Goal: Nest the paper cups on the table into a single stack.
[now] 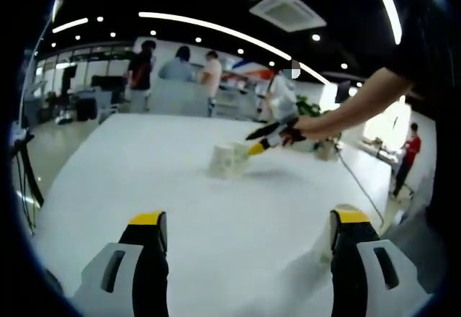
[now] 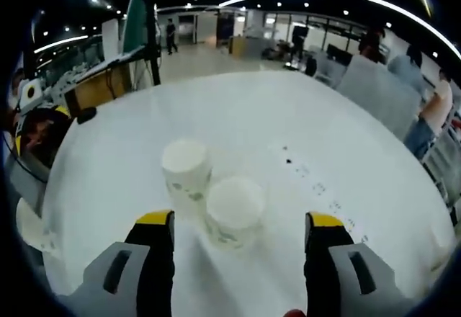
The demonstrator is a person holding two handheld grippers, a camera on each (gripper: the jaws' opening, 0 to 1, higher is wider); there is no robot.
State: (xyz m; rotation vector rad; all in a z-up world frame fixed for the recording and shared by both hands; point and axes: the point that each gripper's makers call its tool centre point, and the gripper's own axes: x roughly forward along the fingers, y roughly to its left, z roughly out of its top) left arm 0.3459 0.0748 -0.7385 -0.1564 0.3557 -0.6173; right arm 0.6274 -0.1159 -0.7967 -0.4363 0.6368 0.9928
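Right tool [image 2: 238, 225] open before two cups [image 2: 234, 210].

Two white paper cups with a faint printed pattern, standing upside down on the white counter [image 2: 346, 130], bases up. Near cup [image 2: 233, 212] just ahead, between the yellow tips of the right tool [image 2: 241, 229]. Far cup [image 2: 187, 169] just beside it, up and left in the right gripper view, touching or nearly so. Not nested. Same pair [image 1: 229, 160] seen mid-counter in the left gripper view, side by side.
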